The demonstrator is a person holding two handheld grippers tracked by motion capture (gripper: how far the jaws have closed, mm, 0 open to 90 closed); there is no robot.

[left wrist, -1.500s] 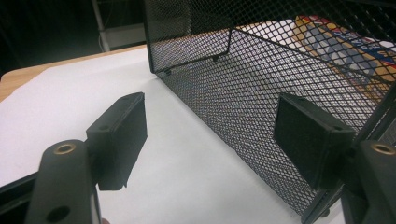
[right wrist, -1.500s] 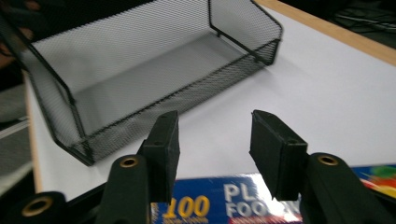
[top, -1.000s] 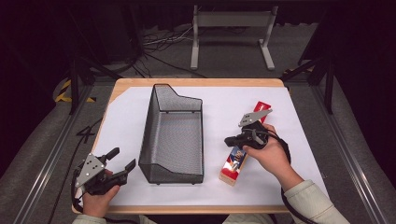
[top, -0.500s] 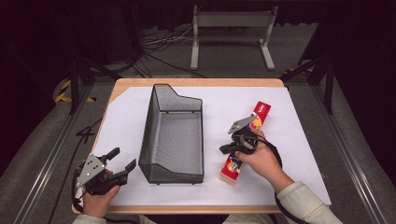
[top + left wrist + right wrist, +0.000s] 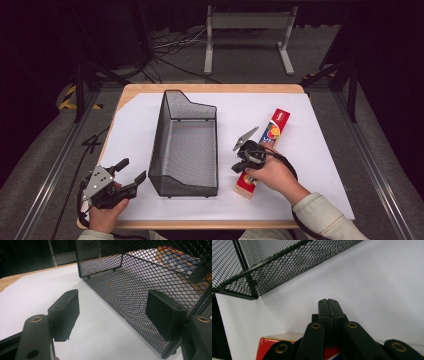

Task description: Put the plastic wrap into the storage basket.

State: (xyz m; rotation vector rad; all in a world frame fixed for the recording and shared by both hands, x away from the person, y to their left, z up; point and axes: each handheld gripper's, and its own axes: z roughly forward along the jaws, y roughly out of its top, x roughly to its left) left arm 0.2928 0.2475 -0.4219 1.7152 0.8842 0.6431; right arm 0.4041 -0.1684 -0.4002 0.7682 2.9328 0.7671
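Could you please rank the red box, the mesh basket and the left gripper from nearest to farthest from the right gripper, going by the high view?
1. Red box: directly under the right gripper, right of centre.
2. Mesh basket: just beside it, mid-table.
3. Left gripper: at the table's near left corner, beyond the basket.

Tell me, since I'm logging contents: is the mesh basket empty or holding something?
Empty: the mesh basket shows only bare mesh floor inside; the red box lies outside on the white sheet.

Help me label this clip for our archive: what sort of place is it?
Probably a recording lab or studio, not a home. A table under a white sheet stands amid dark curtains, cables trail across the grey floor, and a metal stand sits behind it.
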